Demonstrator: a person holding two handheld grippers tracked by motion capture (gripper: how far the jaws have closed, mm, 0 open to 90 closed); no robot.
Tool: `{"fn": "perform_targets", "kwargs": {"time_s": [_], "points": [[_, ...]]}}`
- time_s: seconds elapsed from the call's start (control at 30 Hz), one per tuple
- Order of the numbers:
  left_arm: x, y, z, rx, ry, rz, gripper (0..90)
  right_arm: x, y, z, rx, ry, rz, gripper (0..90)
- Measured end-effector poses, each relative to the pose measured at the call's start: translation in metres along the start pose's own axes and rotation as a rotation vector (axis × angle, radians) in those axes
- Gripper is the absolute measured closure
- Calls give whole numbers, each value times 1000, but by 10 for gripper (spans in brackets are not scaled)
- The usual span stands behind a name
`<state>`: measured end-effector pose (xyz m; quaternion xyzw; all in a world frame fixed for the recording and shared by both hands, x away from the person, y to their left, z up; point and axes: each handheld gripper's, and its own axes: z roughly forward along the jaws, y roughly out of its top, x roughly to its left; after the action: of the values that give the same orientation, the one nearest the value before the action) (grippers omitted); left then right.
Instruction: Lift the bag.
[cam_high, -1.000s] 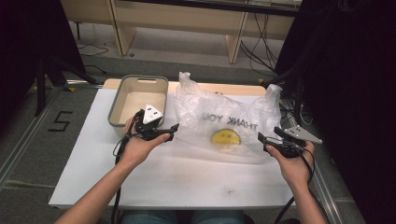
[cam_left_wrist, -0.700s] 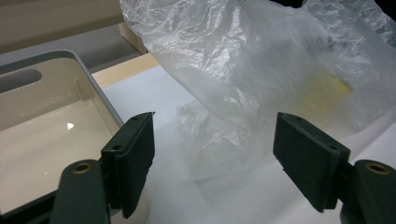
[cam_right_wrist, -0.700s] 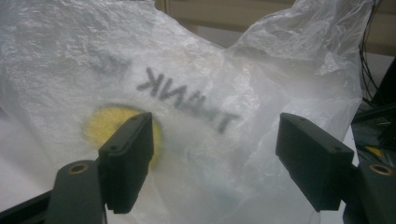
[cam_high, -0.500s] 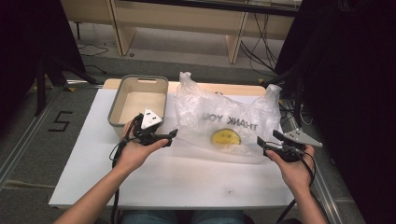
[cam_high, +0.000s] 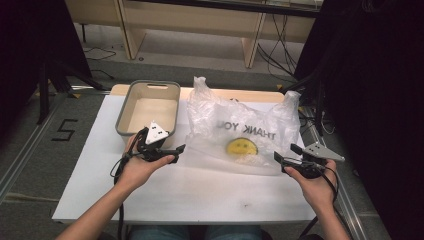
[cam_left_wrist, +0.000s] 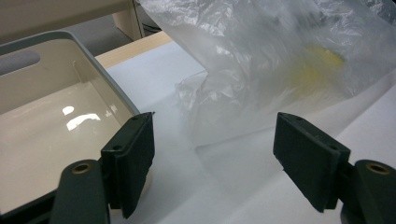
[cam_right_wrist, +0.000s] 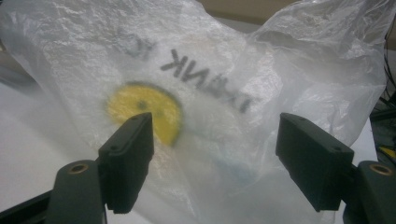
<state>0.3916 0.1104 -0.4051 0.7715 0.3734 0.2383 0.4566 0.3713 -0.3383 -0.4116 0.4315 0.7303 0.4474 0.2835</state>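
A clear plastic bag printed with "THANK YOU" and a yellow smiley face lies crumpled on the white table. My left gripper is held open just left of the bag's lower left corner, jaws pointing at it, with nothing between them. In the left gripper view the bag lies just ahead of the wide-apart jaws. My right gripper is open at the bag's lower right corner. In the right gripper view the bag and smiley sit close in front.
A grey tub with a cream inside stands empty at the back left of the table, right behind my left hand; its wall fills the left of the left gripper view. Wooden furniture legs and cables lie on the floor beyond the table.
The left gripper has eased slightly toward the near edge of the table. The right gripper and the bag look unchanged.
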Motion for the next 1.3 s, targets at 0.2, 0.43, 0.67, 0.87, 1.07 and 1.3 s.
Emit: {"fn": "perform_targets", "kwargs": {"time_s": [0.2, 0.43, 0.67, 0.87, 1.07, 1.3], "points": [[-1, -5, -5, 6, -9, 7, 288, 2, -3, -2, 7, 22, -3, 291], [-1, -13, -11, 13, -10, 10, 286, 2, -8, -6, 17, 35, -7, 291], [0, -19, -16, 23, -11, 20, 284, 3, -15, -10, 27, 59, 0, 291], [2, -26, -20, 33, -8, 25, 279, 3, -20, -12, 36, 83, 1, 291], [4, -37, -26, 37, -9, 25, 277, 4, -27, -15, 46, 95, -1, 291], [6, -48, -34, 52, 0, 39, 268, 6, -35, -19, 56, 111, -4, 291]]}}
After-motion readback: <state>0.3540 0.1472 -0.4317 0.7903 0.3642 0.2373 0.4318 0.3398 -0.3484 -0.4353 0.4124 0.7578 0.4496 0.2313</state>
